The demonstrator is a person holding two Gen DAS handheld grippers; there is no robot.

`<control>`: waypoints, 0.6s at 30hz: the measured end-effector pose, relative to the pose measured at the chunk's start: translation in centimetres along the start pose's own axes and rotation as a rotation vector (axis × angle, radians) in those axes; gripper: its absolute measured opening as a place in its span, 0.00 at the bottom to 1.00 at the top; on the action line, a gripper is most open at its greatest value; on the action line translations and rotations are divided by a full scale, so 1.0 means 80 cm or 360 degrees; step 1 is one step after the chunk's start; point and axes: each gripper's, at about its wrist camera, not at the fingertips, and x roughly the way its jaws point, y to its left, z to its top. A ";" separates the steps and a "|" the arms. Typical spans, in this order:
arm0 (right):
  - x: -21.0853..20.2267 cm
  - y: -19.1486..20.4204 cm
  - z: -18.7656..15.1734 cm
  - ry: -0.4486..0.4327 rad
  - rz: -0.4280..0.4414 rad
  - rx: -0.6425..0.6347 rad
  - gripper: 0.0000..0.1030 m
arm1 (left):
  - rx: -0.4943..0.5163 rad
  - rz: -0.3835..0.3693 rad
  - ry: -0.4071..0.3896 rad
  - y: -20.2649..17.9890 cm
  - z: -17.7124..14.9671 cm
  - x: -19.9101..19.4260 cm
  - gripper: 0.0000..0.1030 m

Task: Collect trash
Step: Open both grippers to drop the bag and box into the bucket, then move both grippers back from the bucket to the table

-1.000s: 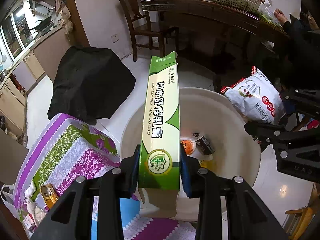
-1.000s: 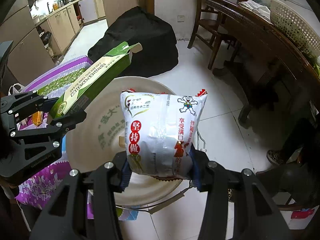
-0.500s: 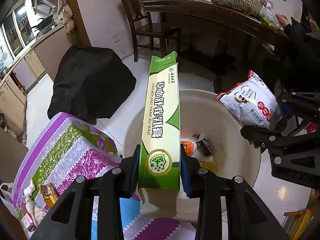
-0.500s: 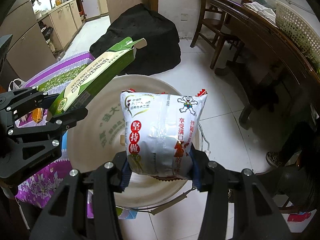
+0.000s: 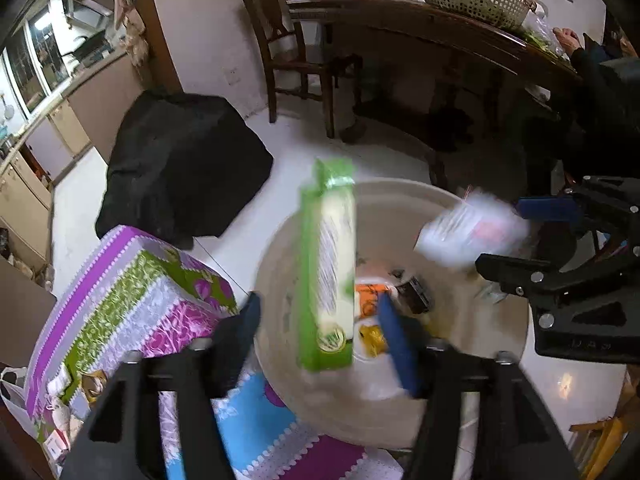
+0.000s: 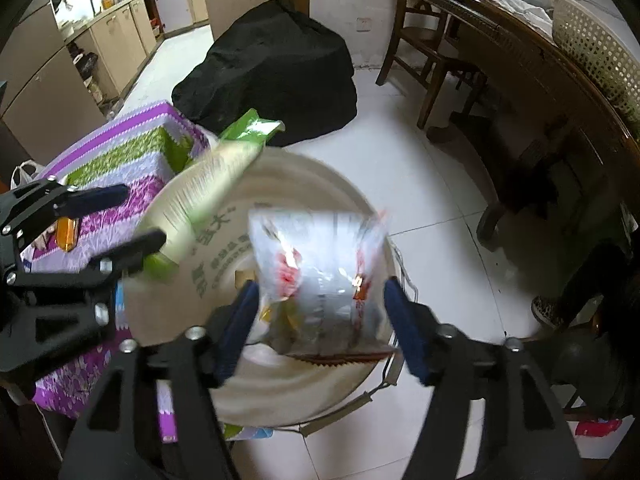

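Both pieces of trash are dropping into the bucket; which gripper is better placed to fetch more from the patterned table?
Left gripper, probably: the patterned table lies right beside it; the right gripper is farther off.

My left tool (image 5: 318, 320) and right tool (image 6: 318, 300) hang over the bucket (image 5: 460, 400) on the floor, jaws opening. The box (image 5: 330, 264) is between the left pads, the bag (image 6: 320, 280) between the right, neither pressed. Left of the bucket stands the covered stool (image 5: 120, 300), a draped heap (image 5: 180, 168) behind it. The chair (image 5: 296, 60) and tabletop (image 5: 420, 26) stand farther back.
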 end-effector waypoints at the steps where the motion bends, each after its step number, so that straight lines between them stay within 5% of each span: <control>1: 0.001 -0.002 -0.001 -0.0005 -0.0001 0.0004 0.61 | 0.0004 -0.0007 -0.0003 0.000 0.000 -0.001 0.62; 18: 0.015 -0.002 -0.014 0.0021 -0.0002 -0.0010 0.61 | -0.0022 -0.0018 -0.0005 0.004 -0.010 0.001 0.62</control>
